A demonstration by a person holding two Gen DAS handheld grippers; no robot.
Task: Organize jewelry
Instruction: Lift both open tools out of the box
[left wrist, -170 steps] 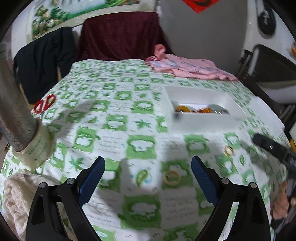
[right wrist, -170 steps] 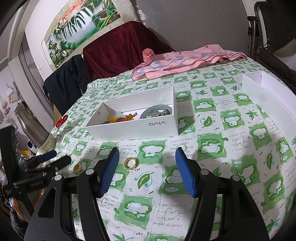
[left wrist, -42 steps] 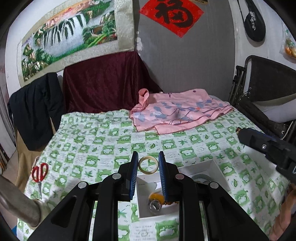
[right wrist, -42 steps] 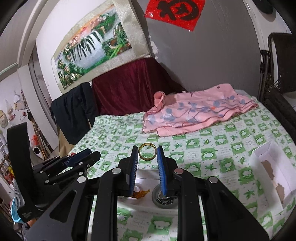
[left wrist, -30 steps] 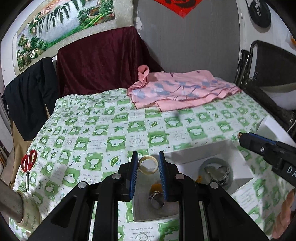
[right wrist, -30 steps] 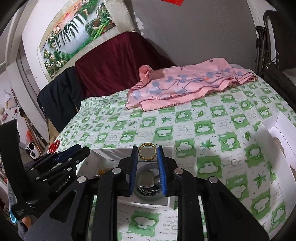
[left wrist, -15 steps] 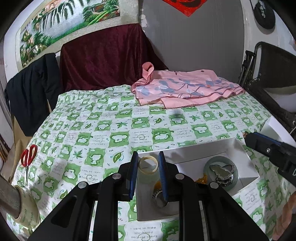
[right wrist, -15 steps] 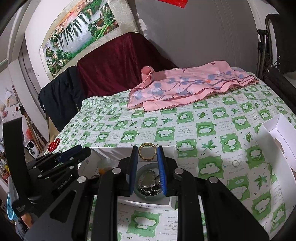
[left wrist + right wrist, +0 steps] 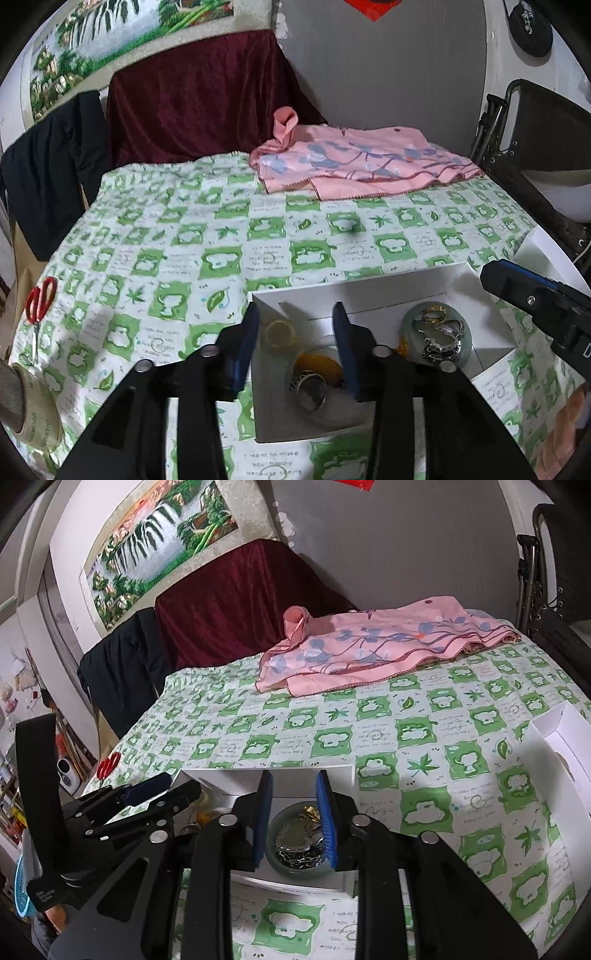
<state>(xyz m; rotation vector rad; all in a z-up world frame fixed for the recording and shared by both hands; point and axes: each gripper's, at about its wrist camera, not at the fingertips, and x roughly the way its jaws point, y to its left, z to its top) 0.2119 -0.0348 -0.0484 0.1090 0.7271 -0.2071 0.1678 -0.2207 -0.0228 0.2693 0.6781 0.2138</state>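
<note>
A white box [image 9: 354,295] holds jewelry on the green-checked tablecloth. My left gripper [image 9: 295,317] is open above the box's left end. A pale ring [image 9: 281,334] lies loose in the box below it, free of the pads. An amber bangle [image 9: 317,363] and a silver ring [image 9: 308,387] lie in the box too. My right gripper [image 9: 293,786] is open above a green dish [image 9: 299,843] of silver chain. A gold ring [image 9: 432,316] lies in that dish [image 9: 437,334]. The box also shows in the right wrist view [image 9: 332,771].
A pink cloth [image 9: 362,162] lies at the table's far side. Red scissors [image 9: 38,299] and a tape roll [image 9: 33,413] are at the left edge. A white box lid [image 9: 565,746] stands at the right. A dark red covered chair [image 9: 199,96] is behind.
Both grippers have opened over the box. The pale ring has dropped from my left gripper into the box; the gold ring has left my right gripper and lies in the dish.
</note>
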